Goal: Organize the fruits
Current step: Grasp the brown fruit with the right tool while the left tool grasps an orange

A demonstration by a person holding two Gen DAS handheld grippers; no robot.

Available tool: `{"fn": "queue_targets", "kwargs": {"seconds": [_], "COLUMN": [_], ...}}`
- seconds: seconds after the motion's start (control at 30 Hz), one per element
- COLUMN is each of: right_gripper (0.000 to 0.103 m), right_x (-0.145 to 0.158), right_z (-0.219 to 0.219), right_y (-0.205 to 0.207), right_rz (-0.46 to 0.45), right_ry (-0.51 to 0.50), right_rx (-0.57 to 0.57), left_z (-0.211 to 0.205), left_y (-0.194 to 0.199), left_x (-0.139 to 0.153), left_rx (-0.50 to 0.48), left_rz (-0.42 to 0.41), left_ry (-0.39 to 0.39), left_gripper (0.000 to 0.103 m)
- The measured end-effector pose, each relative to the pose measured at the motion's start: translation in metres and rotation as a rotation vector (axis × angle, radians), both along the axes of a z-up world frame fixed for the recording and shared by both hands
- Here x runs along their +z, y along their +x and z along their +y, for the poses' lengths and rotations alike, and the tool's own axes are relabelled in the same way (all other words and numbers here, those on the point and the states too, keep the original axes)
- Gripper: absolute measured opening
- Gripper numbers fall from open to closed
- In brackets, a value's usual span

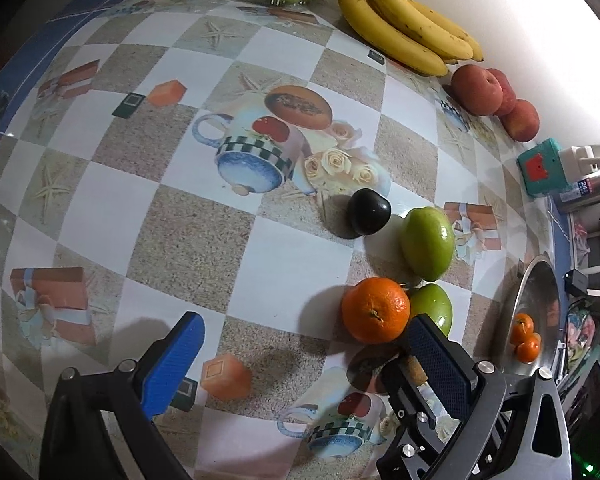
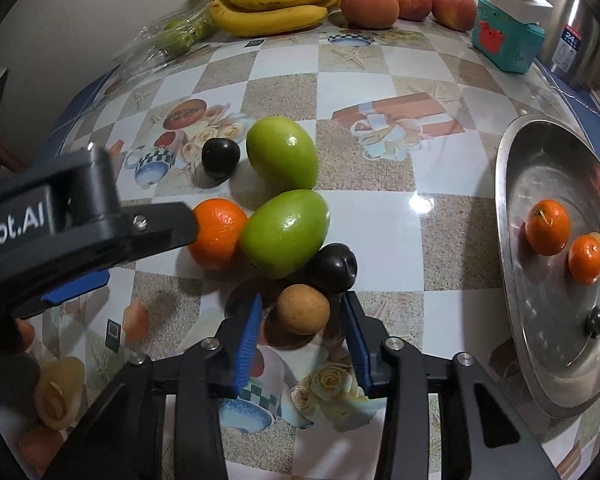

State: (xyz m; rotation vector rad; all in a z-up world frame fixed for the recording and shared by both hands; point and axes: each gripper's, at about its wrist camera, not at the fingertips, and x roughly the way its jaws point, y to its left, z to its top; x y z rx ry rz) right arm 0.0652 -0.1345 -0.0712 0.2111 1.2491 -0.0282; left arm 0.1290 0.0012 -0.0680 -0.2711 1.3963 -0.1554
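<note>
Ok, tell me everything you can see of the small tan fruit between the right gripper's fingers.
The small tan fruit is round, with matte, faintly speckled brown skin, like a longan. It sits on the patterned tablecloth between the blue pads of the right gripper, with small gaps on both sides. A dark plum lies right behind it, seemingly touching; a green fruit sits just beyond.

On a checked tablecloth [image 2: 384, 80], the right gripper [image 2: 301, 322] points down with its blue pads either side of a small tan fruit [image 2: 303, 309]; a gap shows on each side. Just beyond lie a dark plum [image 2: 333, 268], two green fruits [image 2: 285, 237], an orange [image 2: 218, 239] and a second plum [image 2: 220, 157]. The left gripper's black body [image 2: 72, 216] enters from the left. At right, a steel pan [image 2: 516, 280] holds two oranges [image 2: 547, 226]. Bananas [image 2: 276, 4] and peaches [image 2: 370, 5] line the far wall.
</note>
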Motion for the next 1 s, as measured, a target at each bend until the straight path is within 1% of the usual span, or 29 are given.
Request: {"fn": "queue_targets", "kwargs": {"seconds": [0.1,0.23,0.33,0.4,0.47,0.57,0.6,0.63,0.67,0.73,0.83,1.0], "right_gripper": [0.034,0.033,0.033,0.033,0.033,0.033,0.033,0.033,0.033,0.033,0.033,0.033], "right_x": [0.000,0.000,0.000,0.000,0.000,0.000,0.000,0.000,0.000,0.000,0.000,0.000], "right_z": [-0.002,-0.004,-0.003,-0.004,-0.004,-0.004,-0.004,-0.004,-0.004,-0.004,-0.004,-0.004], "right_y": [-0.002,-0.004,-0.004,-0.004,-0.003,-0.004,-0.004,-0.004,-0.004,-0.003,-0.003,-0.003], "right_rz": [0.000,0.001,0.002,0.002,0.003,0.003,0.003,0.003,0.003,0.003,0.002,0.001], "right_ry": [0.000,0.011,0.013,0.015,0.017,0.017,0.017,0.017,0.017,0.017,0.018,0.019], "right_rx": [-0.008,-0.014,-0.012,-0.012,-0.010,-0.008,-0.008,-0.008,-0.008,-0.008,-0.009,-0.009], "left_z": [-0.001,-0.002,-0.005,-0.008,-0.010,-0.017,-0.020,-0.021,-0.023,-0.025,-0.027,-0.017], "left_y": [0.002,0.004,0.006,0.005,0.005,0.004,0.004,0.003,0.003,0.003,0.004,0.004], "left_x": [-0.002,-0.004,-0.004,-0.003,-0.002,-0.001,0.000,0.001,0.001,-0.001,-0.002,0.000], "left_rx": [0.010,0.019,0.011,0.003,-0.003,-0.027,-0.038,-0.045,-0.049,-0.054,-0.055,-0.017], "left_rz": [0.001,-0.008,-0.020,-0.024,-0.027,-0.036,-0.041,-0.044,-0.044,-0.039,-0.037,-0.032], "left_ry": [-0.012,-0.053,-0.064,-0.071,-0.082,-0.097,-0.096,-0.097,-0.097,-0.100,-0.126,-0.128], "left_gripper": [0.102,0.100,0.090,0.088,0.080,0.076,0.072,0.063,0.056,0.050,0.041,0.040]}}
